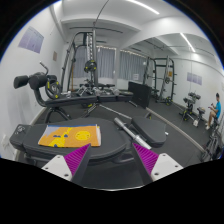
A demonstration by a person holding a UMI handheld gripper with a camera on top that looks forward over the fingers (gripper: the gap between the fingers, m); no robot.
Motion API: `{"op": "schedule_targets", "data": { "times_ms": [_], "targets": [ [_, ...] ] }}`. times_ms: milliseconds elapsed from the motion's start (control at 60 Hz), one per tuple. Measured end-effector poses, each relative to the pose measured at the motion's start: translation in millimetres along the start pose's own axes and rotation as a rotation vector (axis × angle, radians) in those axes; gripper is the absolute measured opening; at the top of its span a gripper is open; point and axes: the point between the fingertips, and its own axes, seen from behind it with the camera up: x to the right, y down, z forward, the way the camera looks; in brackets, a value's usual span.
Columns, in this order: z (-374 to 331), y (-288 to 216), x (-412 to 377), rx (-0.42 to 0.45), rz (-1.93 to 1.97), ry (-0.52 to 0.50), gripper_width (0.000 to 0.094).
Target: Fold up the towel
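1. Setting: a gym room with weight machines (88,62), a squat rack (160,80) and a person (215,108) at the far side, seen from the gripper view.
2. Gripper (107,160): its 2 fingers (72,160) stand released, spread apart with a clear gap between the magenta pads; nothing is held between them.
3. Task object: an orange-yellow towel (70,136) lies spread on a dark bench (45,132), just ahead of and slightly to the left of the fingers, apart from both.
4. A light-coloured bar (132,131) lies on the dark surface to the right of the towel, beyond the right finger.
5. Step in hand (judgement): the approach; the towel looks not yet folded and no edge is gripped.
6. Next move (judgement): it calls for steering the gripper forward and left to a near edge or corner of the towel, lowering until the fingers straddle the cloth, then closing on 1 layer only.
7. Whether the towel's near edge overhangs the bench cannot be told.
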Motion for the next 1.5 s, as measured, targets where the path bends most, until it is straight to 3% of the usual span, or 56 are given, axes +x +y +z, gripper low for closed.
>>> {"op": "schedule_targets", "data": {
  "times_ms": [250,900,1150,1500],
  "targets": [
    [-9,-5,-39,-0.001,-0.031,-0.061,0.0851],
    [-5,-12,-306,0.010,-0.131,-0.339,0.0853],
    [64,4,-391,-0.040,-0.146,-0.394,0.0852],
    [190,49,-434,-0.171,-0.167,-0.357,0.0828]
  ]
}}
